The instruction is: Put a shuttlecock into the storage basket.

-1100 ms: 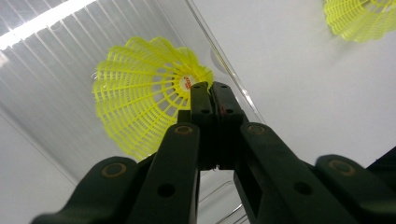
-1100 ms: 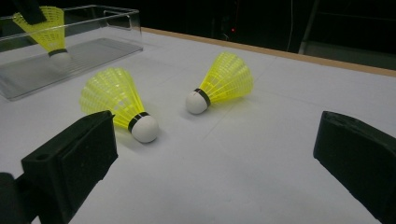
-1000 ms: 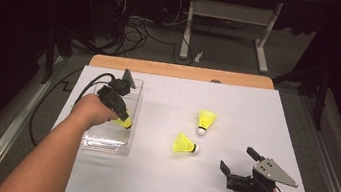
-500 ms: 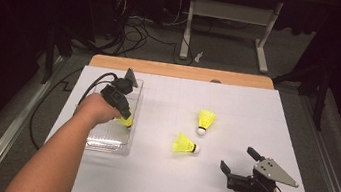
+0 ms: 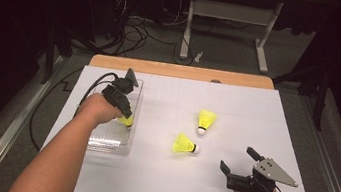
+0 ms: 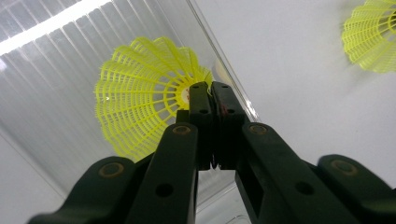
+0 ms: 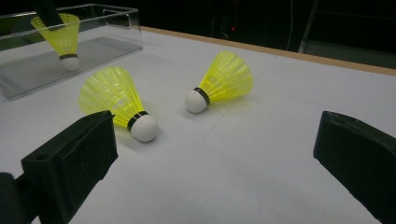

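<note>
My left gripper [image 5: 124, 114] is shut on the skirt rim of a yellow shuttlecock [image 5: 127, 120] and holds it cork-down inside a clear plastic tray [image 5: 109, 140] at the table's left. In the left gripper view the jaws [image 6: 212, 93] pinch the edge of the skirt [image 6: 140, 98] above the ribbed tray floor [image 6: 51, 51]. Two more yellow shuttlecocks lie on the white table, one [image 5: 205, 120] in the middle and one [image 5: 184, 144] nearer me. My right gripper [image 5: 238, 158] rests open at the front right. Both shuttlecocks [image 7: 114, 102] [image 7: 224, 79] lie on their sides ahead of it.
The table top is a white sheet [image 5: 238, 105] with a wooden far edge [image 5: 182, 71]. Beyond it are a dark floor, cables and a desk frame [image 5: 230, 13]. The left gripper's cable [image 5: 91, 87] loops over the table's left side.
The left hand has edged slightly toward the far end of the tray with the shuttlecock still pinched. The right gripper and the two loose shuttlecocks have not moved.
</note>
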Demonstrator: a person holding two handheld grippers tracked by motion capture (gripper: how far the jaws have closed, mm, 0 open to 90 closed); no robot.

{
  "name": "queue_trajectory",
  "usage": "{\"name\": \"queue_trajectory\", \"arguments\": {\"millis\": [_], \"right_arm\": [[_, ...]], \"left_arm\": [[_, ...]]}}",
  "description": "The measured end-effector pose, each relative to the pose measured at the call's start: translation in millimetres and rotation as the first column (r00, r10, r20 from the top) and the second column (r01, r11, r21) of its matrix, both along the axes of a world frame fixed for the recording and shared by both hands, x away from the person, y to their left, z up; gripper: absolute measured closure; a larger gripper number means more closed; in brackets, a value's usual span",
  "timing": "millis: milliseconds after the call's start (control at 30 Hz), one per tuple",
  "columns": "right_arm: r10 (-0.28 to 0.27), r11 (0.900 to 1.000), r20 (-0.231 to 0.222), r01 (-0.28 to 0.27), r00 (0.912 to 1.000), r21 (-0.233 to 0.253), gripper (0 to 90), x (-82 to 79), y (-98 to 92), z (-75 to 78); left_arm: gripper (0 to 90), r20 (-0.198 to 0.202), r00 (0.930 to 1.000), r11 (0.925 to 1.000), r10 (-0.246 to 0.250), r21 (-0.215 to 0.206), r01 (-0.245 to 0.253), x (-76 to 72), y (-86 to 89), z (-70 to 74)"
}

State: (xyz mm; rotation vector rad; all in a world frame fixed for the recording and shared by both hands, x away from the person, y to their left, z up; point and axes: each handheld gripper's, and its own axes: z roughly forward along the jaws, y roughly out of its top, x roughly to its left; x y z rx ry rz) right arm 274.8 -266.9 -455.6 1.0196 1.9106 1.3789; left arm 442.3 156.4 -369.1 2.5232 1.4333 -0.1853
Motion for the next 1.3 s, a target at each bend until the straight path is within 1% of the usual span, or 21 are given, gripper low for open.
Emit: {"name": "queue_trajectory", "arguments": {"millis": [67, 233, 267, 300, 333, 367, 467, 600, 667, 900, 1000, 1267, 1300], "right_arm": [[0.000, 1.000, -0.001, 0.000, 1.0000, 0.001, 0.3, 0.0, 0.0, -0.1], [-0.001, 1.000, -0.005, 0.001, 1.0000, 0.001, 0.2, 0.3, 0.3, -0.5], [-0.001, 1.000, -0.005, 0.001, 1.0000, 0.001, 0.3, 0.4, 0.3, -0.6], [-0.001, 1.000, -0.005, 0.001, 1.0000, 0.001, 0.2, 0.4, 0.3, -0.6], [-0.001, 1.000, -0.004, 0.001, 1.0000, 0.001, 0.3, 0.5, 0.2, -0.7], [-0.001, 1.000, -0.004, 0.001, 1.0000, 0.001, 0.2, 0.6, 0.2, -0.7], [-0.002, 1.000, -0.006, 0.002, 1.0000, 0.000, 0.3, 0.5, 0.2, -0.8], [-0.002, 1.000, -0.006, 0.002, 1.0000, 0.000, 0.2, 0.5, 0.2, -0.8], [-0.002, 1.000, -0.006, 0.002, 1.0000, 0.001, 0.2, 0.5, 0.2, -0.9], [-0.002, 1.000, -0.008, 0.002, 1.0000, 0.000, 0.2, 0.5, 0.5, -1.1], [-0.002, 1.000, -0.008, 0.002, 1.0000, 0.000, 0.2, 0.7, 0.3, -1.2], [-0.003, 1.000, -0.008, 0.003, 1.0000, 0.000, 0.3, 0.6, -0.1, -1.1], [-0.003, 1.000, -0.008, 0.003, 1.0000, -0.001, 0.3, 0.7, 0.0, -1.1]], "left_arm": [[88.2, 0.002, 1.0000, 1.0000, -0.002, 0.000, 0.002, 0.6, -1.0, -0.7], [88.3, 0.007, 0.9999, 0.9999, 0.011, -0.009, -0.011, 2.7, -0.7, -2.5], [88.5, 0.017, 0.9998, 0.9999, 0.010, 0.003, -0.010, 3.1, -0.2, -2.2], [88.5, 0.006, 0.9999, 0.9997, 0.015, -0.020, -0.015, 3.2, -0.8, -3.1], [88.5, 0.016, 0.9998, 0.9999, 0.009, -0.010, -0.009, 3.9, -0.4, -3.3], [88.5, 0.016, 0.9998, 0.9999, 0.014, -0.001, -0.014, 4.6, -0.1, -2.7], [88.5, 0.022, 0.9995, 0.9998, 0.022, 0.001, -0.022, 5.3, 0.6, -3.2], [88.5, 0.021, 0.9995, 0.9997, 0.024, -0.003, -0.024, 6.2, 1.2, -3.5], [88.5, 0.016, 0.9997, 0.9999, 0.015, -0.008, -0.015, 6.3, 0.7, -3.8], [88.3, 0.025, 0.9994, 0.9997, 0.023, -0.006, -0.023, 7.2, 1.9, -4.2], [86.9, 0.025, 0.9994, 0.9998, 0.022, -0.001, -0.022, 7.5, 2.0, -4.5], [81.2, 0.024, 0.9988, 0.9991, 0.042, 0.004, -0.042, 9.4, 4.0, -4.3], [80.1, 0.029, 0.9985, 0.9989, 0.047, 0.007, -0.047, 9.7, 4.8, -3.5]]}}
